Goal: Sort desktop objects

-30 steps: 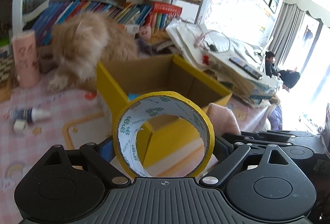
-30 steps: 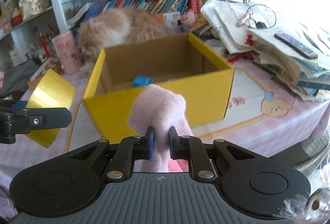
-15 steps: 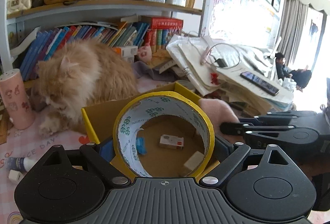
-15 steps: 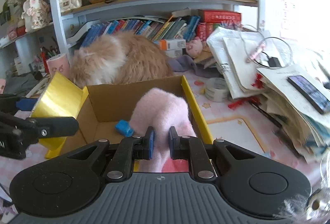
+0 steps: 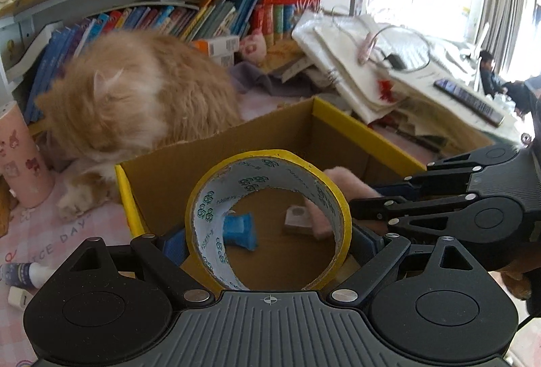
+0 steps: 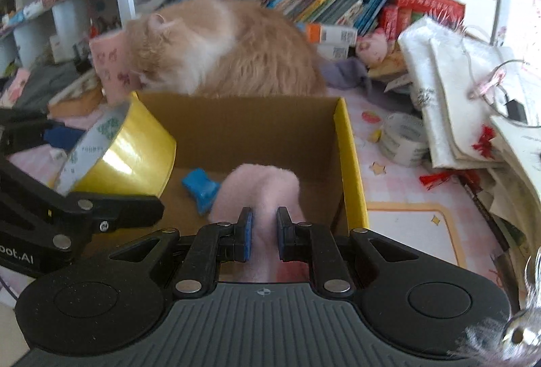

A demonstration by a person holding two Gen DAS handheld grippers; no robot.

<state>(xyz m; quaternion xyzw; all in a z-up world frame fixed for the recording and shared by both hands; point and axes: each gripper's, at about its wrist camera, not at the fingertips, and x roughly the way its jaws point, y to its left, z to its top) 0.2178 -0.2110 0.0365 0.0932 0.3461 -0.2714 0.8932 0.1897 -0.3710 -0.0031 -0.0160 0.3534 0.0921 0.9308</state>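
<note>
My left gripper [image 5: 267, 242] is shut on a roll of yellow tape [image 5: 270, 170], which hangs over the near left corner of the yellow cardboard box [image 5: 355, 127]. The tape roll [image 6: 132, 147] and the left gripper also show at the left of the right wrist view. My right gripper [image 6: 264, 233] is shut on a pink fluffy cloth [image 6: 260, 191] and holds it over the box [image 6: 351, 164], low inside it. That cloth [image 5: 351, 187] shows beside the right gripper [image 5: 385, 201] in the left wrist view. On the box floor lie a blue packet [image 5: 240, 228] and a small tan block [image 5: 297, 218].
A ginger cat [image 5: 142, 96] lies right behind the box. A pink cup [image 5: 20, 157] stands left of it. A clear tape roll [image 6: 402, 140] and a heap of papers and bags [image 6: 473, 110] lie right of the box. A small bottle [image 5: 23, 272] lies near left.
Both grippers have moved forward over the box with their loads. The pink cloth has sunk from the box's near wall to inside it. The tape roll now hangs over the box's interior.
</note>
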